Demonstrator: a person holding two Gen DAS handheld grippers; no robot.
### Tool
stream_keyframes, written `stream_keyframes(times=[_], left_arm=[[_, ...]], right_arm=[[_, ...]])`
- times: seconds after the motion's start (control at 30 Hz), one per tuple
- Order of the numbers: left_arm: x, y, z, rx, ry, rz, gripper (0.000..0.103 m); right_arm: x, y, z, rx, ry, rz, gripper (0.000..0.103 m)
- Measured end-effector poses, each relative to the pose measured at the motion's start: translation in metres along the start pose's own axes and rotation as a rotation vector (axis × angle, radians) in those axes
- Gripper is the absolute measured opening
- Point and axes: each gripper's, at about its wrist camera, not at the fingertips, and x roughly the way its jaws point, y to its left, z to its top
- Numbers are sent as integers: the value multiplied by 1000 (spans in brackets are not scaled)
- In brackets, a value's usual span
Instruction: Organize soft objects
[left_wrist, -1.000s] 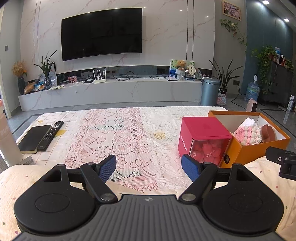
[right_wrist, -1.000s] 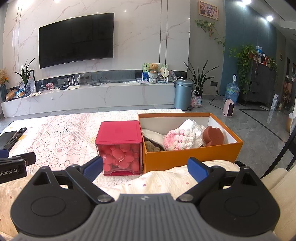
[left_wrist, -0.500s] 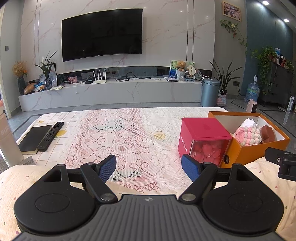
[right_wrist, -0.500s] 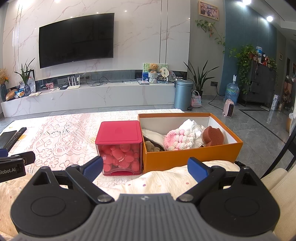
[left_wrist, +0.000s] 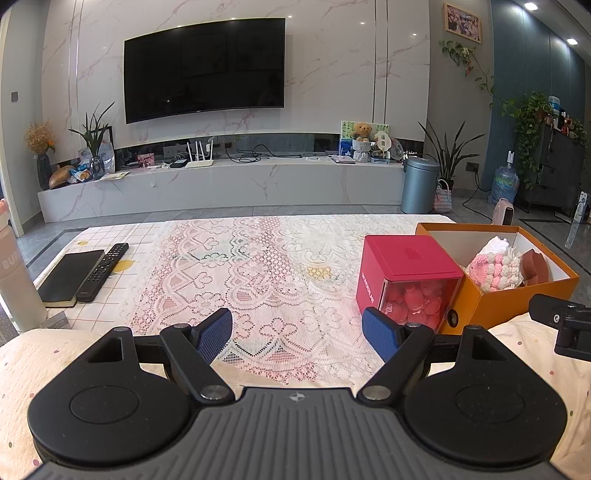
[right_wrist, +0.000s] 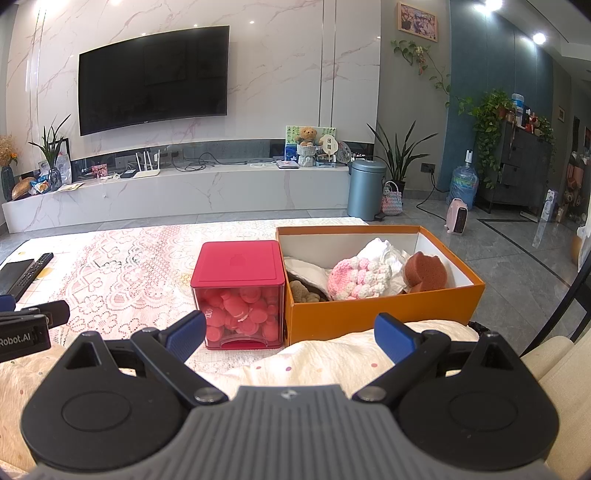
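An orange box (right_wrist: 384, 314) stands on the lace-covered table (right_wrist: 122, 280) and holds a pink-and-white crocheted piece (right_wrist: 360, 282), a brown sponge (right_wrist: 424, 271), white cloth (right_wrist: 384, 251) and a tan soft item (right_wrist: 304, 291). The box also shows in the left wrist view (left_wrist: 491, 302) at the right. A red-lidded clear cube (right_wrist: 238, 291) of pink pieces stands against its left side. My right gripper (right_wrist: 290, 332) is open and empty, short of the box. My left gripper (left_wrist: 297, 330) is open and empty over the lace cloth (left_wrist: 258, 280).
A dotted cream cushion (right_wrist: 332, 362) lies under both grippers at the near edge. A black notebook (left_wrist: 70, 273) and a TV remote (left_wrist: 103, 269) lie at the table's left. A TV (left_wrist: 205, 68) and a low marble shelf (left_wrist: 221, 184) are across the room.
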Motion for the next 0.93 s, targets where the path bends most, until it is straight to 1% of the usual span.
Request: stream_keyframes(times=[0.37, 0.93], left_arm=[[-4, 1, 3, 0, -3, 12, 94], [-5, 1, 3, -1, -6, 8, 94]], right_arm=[[0, 0, 0, -1, 0, 0, 96], [0, -1, 1, -5, 0, 3, 96]])
